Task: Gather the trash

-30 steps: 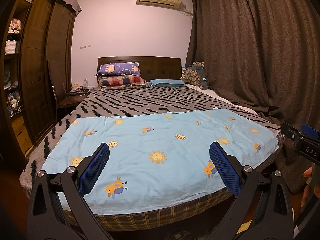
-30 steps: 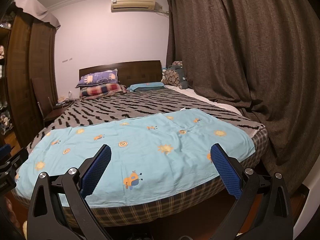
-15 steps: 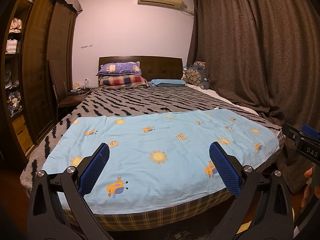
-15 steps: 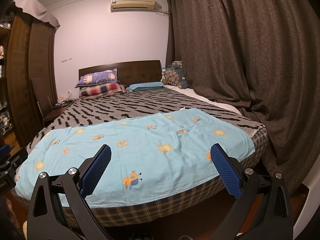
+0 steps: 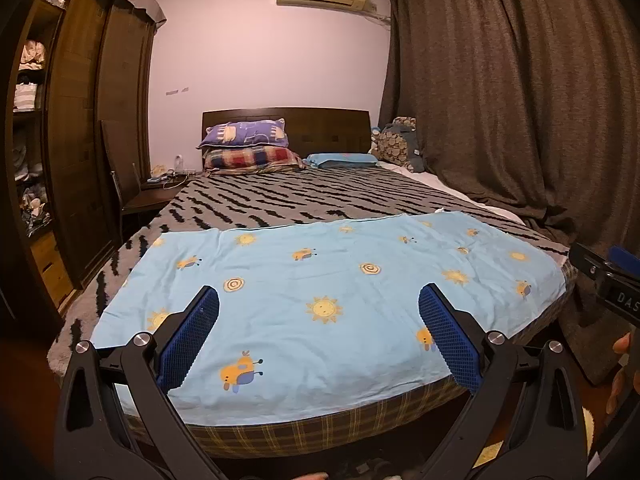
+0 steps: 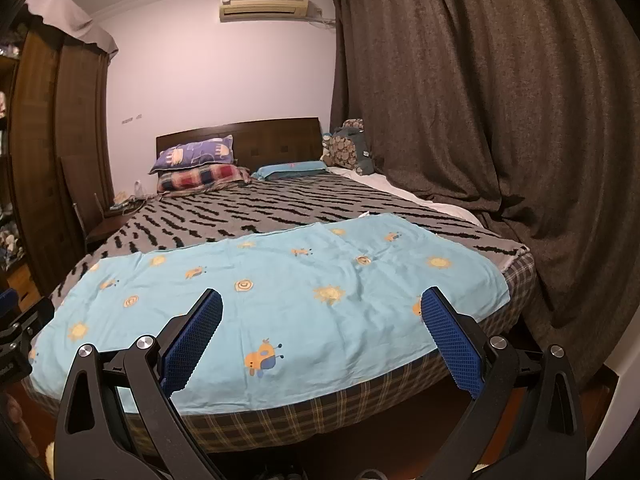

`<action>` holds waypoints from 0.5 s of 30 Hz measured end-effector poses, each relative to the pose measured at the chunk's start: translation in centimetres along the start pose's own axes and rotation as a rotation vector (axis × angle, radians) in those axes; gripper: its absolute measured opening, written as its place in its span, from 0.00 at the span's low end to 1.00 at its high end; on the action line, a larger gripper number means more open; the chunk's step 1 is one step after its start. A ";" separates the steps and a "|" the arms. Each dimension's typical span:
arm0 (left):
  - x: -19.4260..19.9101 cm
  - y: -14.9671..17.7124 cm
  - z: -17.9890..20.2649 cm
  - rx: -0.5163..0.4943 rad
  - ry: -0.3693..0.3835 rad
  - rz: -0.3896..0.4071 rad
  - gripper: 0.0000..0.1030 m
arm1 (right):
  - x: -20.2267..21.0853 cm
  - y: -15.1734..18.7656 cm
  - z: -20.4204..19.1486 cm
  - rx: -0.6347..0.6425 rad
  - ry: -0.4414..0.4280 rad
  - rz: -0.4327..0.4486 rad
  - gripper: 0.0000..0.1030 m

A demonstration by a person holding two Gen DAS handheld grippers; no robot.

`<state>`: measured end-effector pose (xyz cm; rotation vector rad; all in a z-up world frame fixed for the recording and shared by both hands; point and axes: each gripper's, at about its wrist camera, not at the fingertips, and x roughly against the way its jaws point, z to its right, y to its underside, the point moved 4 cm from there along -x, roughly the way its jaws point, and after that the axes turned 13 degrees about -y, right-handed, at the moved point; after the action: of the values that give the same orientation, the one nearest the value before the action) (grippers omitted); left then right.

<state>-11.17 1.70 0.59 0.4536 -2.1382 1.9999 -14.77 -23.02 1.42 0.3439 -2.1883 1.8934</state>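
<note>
I am holding the left gripper (image 5: 318, 322) with its blue pads spread wide and nothing between them, hovering off the foot of the bed; ahead of it and slightly below, the light blue sheet (image 5: 320, 304) printed with suns and birds is lying flat over the zebra-striped blanket (image 5: 304, 200). To its right, the right gripper (image 6: 322, 322) is doing the same, fingers apart and empty, facing the same sheet with the dark curtain (image 6: 500, 100) off to its right. I am seeing no trash on the bed from either wrist camera; its whereabouts I cannot tell, though some small dark clutter is lying under the grippers at the floor, too blurred to name. To search well, I judge I should be tilting both cameras downward and sweeping slowly before committing either hand. The only readable writing is "DAS" on the right gripper's body at the left view's far edge.
</note>
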 end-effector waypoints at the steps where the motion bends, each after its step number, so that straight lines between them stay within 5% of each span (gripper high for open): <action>1: 0.0 0.0 0.1 -0.002 0.001 0.005 0.92 | 0.0 0.0 0.0 -0.002 0.001 -0.001 0.97; 15: -1.3 -0.1 -0.4 0.008 -0.046 -0.022 0.92 | -1.0 0.0 0.0 -0.005 -0.014 -0.005 0.97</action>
<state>-9.94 2.23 0.33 0.5273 -2.1427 2.0055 -13.82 -22.95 1.06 0.3618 -2.1991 1.8881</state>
